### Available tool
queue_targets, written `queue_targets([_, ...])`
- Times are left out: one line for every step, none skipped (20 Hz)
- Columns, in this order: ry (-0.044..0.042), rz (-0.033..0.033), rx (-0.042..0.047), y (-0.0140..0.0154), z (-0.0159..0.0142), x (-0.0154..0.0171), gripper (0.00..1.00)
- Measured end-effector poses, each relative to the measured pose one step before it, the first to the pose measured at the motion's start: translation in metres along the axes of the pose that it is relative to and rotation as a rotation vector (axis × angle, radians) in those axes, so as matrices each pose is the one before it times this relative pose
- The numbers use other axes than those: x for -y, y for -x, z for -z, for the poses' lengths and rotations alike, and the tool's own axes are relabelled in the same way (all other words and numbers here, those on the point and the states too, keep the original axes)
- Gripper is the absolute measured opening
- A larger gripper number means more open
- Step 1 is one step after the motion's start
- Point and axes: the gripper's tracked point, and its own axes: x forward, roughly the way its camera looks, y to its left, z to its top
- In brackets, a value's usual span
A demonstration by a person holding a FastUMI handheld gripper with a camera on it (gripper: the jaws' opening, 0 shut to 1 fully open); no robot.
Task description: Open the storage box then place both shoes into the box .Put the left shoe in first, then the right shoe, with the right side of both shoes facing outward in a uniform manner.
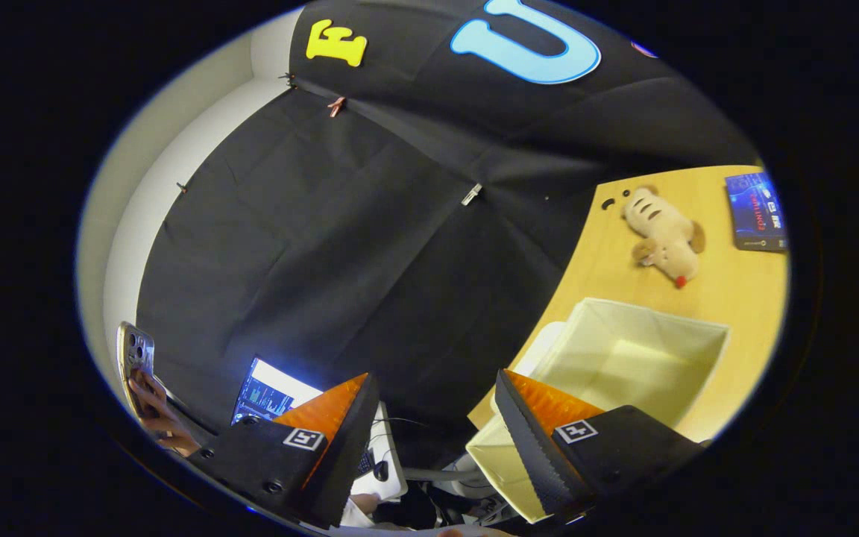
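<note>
An open cream fabric storage box (627, 358) rests on a light wooden table (728, 298), with nothing visible inside it. My gripper (433, 391) is open, its two fingers spread wide with nothing between them. The right fingertip (515, 403) overlaps the box's near rim; the left fingertip (359, 403) hangs off the table's side, in front of the black cloth. The view is tilted, so the table slopes up to the right.
A plush toy animal (664, 235) lies on the table beyond the box. A blue booklet (756, 212) lies at the table's far corner. Off the table, beyond the left finger, a lit laptop screen (269, 391) glows, and a hand holds up a phone (135, 358).
</note>
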Motion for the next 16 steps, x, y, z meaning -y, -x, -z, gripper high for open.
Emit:
queue_targets([0.00472, 0.02794, 0.01841, 0.01729, -0.00232, 0.00855, 0.96])
queue_targets([0.00414, 0.03219, 0.01839, 0.01512, -0.00427, 0.01103, 0.96])
queue_targets([0.00179, 0.0334, 0.01747, 0.01502, -0.0021, 0.01037, 0.96])
queue_targets([0.00256, 0.03568, 0.01664, 0.01517, -0.00317, 0.01297, 0.96])
queue_targets([0.00163, 0.03919, 0.01876, 0.01366, -0.00194, 0.01366, 0.96])
queue_targets([-0.00018, 0.03988, 0.0171, 0.01372, -0.00204, 0.0148, 0.96])
queue_targets([-0.0045, 0.04027, 0.01786, 0.01511, -0.0008, 0.01673, 0.96])
queue_targets([-0.00778, 0.0392, 0.01494, 0.01291, -0.00118, 0.0159, 0.96])
queue_targets([-0.00902, 0.03923, 0.01023, 0.01325, 0.00126, 0.0154, 0.96])
queue_targets([-0.0076, 0.04462, 0.00571, 0.00961, 0.00176, 0.01734, 0.96])
queue_targets([-0.00575, 0.04925, -0.00429, 0.00884, 0.00539, 0.0186, 0.96])
queue_targets([-0.00596, 0.05217, -0.01142, 0.00646, 0.0068, 0.02154, 0.96])
queue_targets([-0.00386, 0.0524, -0.01767, 0.00454, 0.00865, 0.02194, 0.96])
queue_targets([-0.00102, 0.04796, -0.01841, 0.00313, 0.00841, 0.02164, 0.96])
queue_targets([0.00451, 0.04781, -0.02031, 0.00169, 0.00834, 0.01679, 0.96])
queue_targets([0.0035, 0.04751, -0.02445, -0.00057, 0.00936, 0.02016, 0.96])
